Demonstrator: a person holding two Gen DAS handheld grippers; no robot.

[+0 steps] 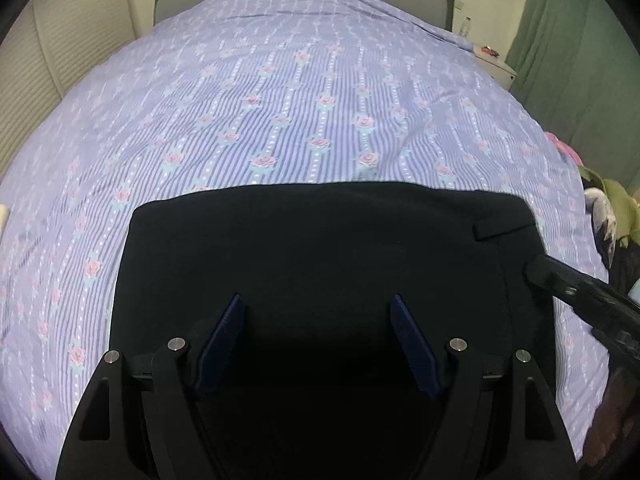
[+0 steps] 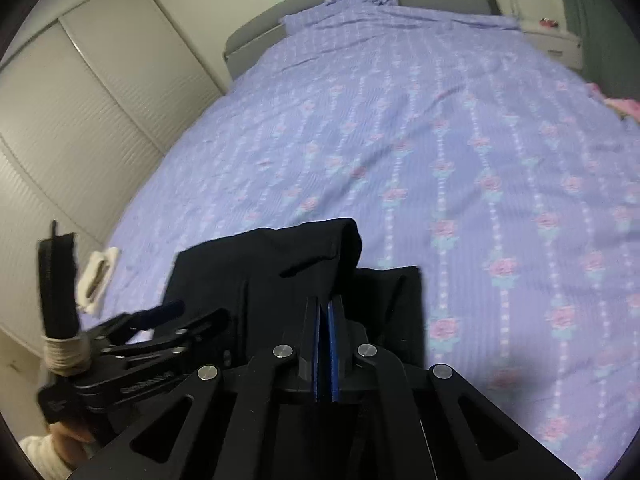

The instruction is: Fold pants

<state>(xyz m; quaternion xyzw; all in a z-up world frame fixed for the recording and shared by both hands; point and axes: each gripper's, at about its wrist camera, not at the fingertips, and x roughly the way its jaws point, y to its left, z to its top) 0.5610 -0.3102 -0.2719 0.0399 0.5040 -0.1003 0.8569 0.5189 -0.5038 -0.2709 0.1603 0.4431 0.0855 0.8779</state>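
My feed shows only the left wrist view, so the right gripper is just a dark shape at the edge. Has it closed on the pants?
Observer: Yes. In the right wrist view the right gripper has its blue pads together on a raised fold of the black pants.
Operator: Is that fold lying flat?
Observer: No, it stands up off the bedspread, peaked above the pads.
Operator: Anything near my left gripper I cannot see?
Observer: A white object lies on the bed beyond the left gripper, whose jaws are open over the pants.

Open bedspread (image 1: 304, 92) beyond the black pants (image 1: 320, 248); clothes heap (image 1: 612, 208) crowding the right edge.
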